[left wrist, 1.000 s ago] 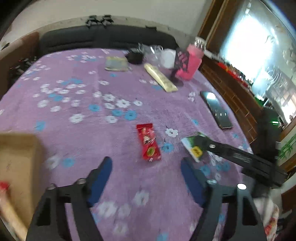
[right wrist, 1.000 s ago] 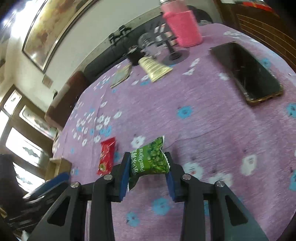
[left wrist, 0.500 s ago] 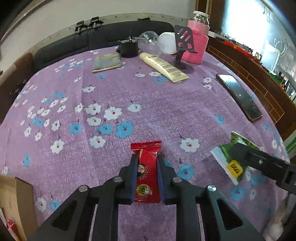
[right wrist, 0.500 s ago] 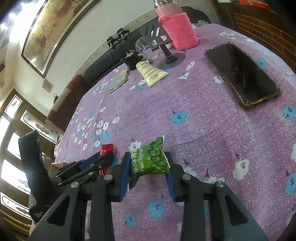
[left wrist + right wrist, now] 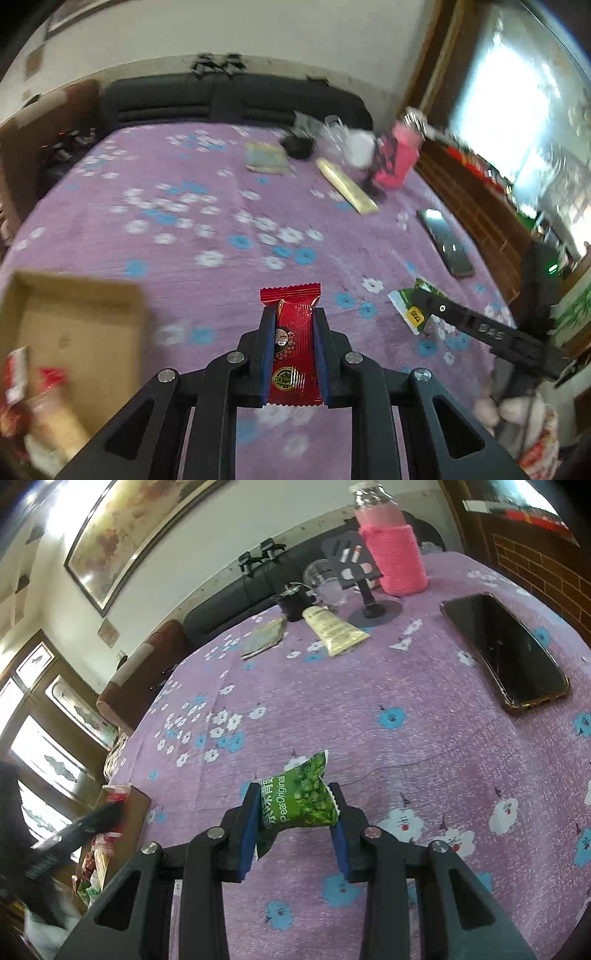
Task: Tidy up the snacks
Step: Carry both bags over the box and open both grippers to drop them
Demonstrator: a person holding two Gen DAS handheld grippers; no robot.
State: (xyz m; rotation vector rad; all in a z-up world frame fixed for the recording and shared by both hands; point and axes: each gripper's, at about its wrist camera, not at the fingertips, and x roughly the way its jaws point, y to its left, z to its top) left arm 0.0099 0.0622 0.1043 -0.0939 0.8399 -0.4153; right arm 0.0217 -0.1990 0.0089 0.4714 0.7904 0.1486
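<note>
- The left gripper [image 5: 293, 350] is clenched on a red snack packet [image 5: 291, 347], held above the purple flowered bench [image 5: 192, 229]; its lower end is hidden between the pads.
- The right gripper [image 5: 293, 823] grips a green pea packet [image 5: 301, 797], its left edge tucked behind a blue pad.
- A cardboard box [image 5: 74, 332] sits at the bench's left edge, cut off by the frame; the snacks inside are too blurred to identify.
- The far bench items are smeared in the left wrist view.
</note>
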